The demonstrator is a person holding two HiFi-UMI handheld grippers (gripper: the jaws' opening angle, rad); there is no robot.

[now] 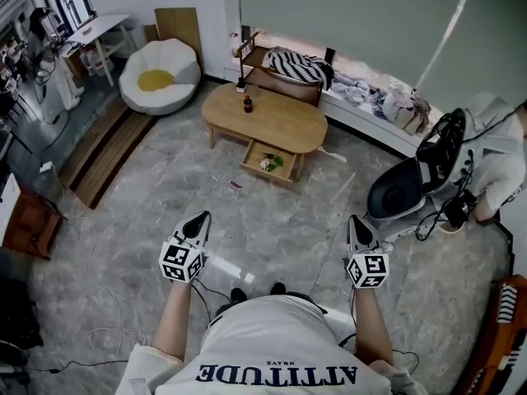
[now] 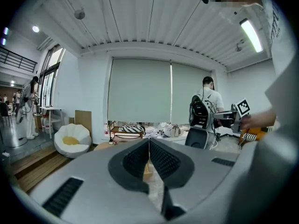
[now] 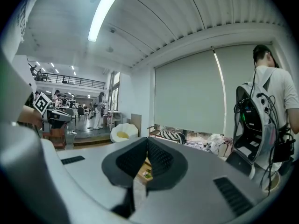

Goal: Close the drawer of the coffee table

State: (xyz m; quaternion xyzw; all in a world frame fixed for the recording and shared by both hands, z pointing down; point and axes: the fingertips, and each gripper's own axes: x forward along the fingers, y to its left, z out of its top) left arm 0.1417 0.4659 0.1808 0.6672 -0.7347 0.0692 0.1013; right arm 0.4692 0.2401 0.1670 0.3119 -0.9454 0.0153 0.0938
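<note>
An oval wooden coffee table point(image 1: 268, 113) stands well ahead of me on the marble floor. Its drawer point(image 1: 269, 162) is pulled out toward me, with small green and white items inside. A dark bottle point(image 1: 247, 104) stands on the tabletop. My left gripper point(image 1: 202, 218) and right gripper point(image 1: 353, 222) hover in front of my body, far short of the table, both shut and holding nothing. In the right gripper view the open drawer point(image 3: 145, 173) peeks through below the touching jaws. In the left gripper view the table point(image 2: 105, 146) is mostly hidden behind the jaws.
A white round beanbag chair point(image 1: 159, 76) sits at the back left. A wooden chair with a striped cloth point(image 1: 298, 68) stands behind the table. A person with a backpack point(image 1: 461, 167) stands at the right by a black chair point(image 1: 400, 194). Cables trail across the floor.
</note>
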